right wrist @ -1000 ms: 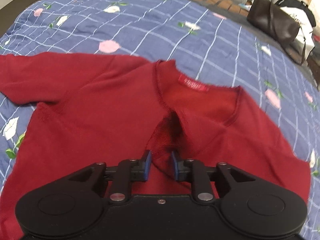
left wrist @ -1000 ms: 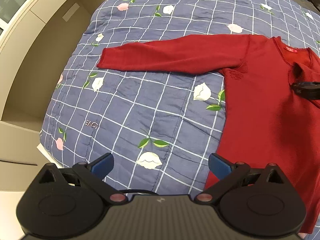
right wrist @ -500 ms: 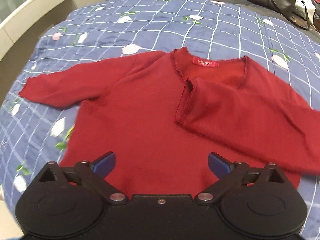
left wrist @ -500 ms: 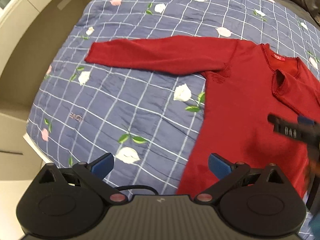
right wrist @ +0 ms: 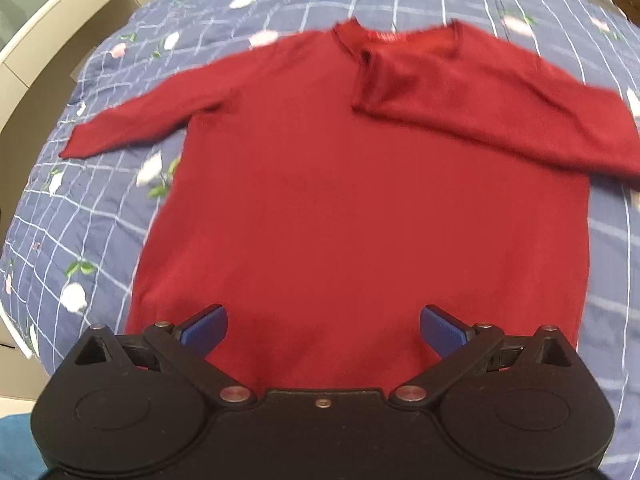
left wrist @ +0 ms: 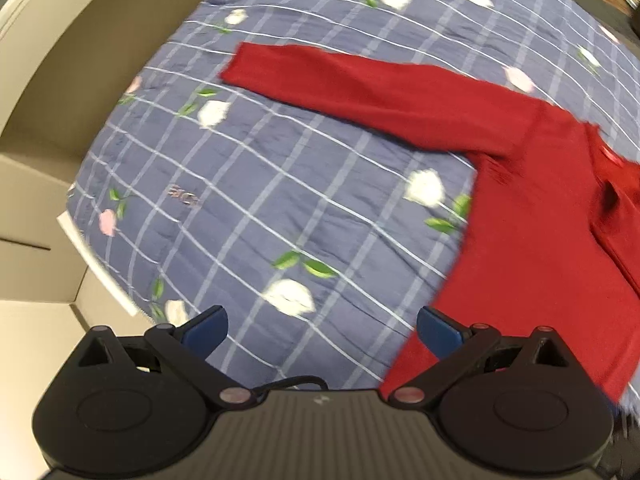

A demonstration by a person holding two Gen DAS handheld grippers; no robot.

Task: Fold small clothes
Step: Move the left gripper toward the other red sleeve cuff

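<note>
Red sweater (right wrist: 360,208) blurs at its cut-off right sleeve; left tongs (left wrist: 322,330) and right tongs (right wrist: 323,330) gape, empty.

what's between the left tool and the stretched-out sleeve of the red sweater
Only bare quilt: in the left wrist view, nothing lies between the open left tool and the sleeve of the red sweater.

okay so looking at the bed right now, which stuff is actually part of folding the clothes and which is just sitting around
Part of the job:
- red sweater, one sleeve already folded across its chest, the other spread out
- left gripper, open
- right gripper, open

Just there:
- blue floral quilt under the sweater
- beige furniture beside the bed
</note>
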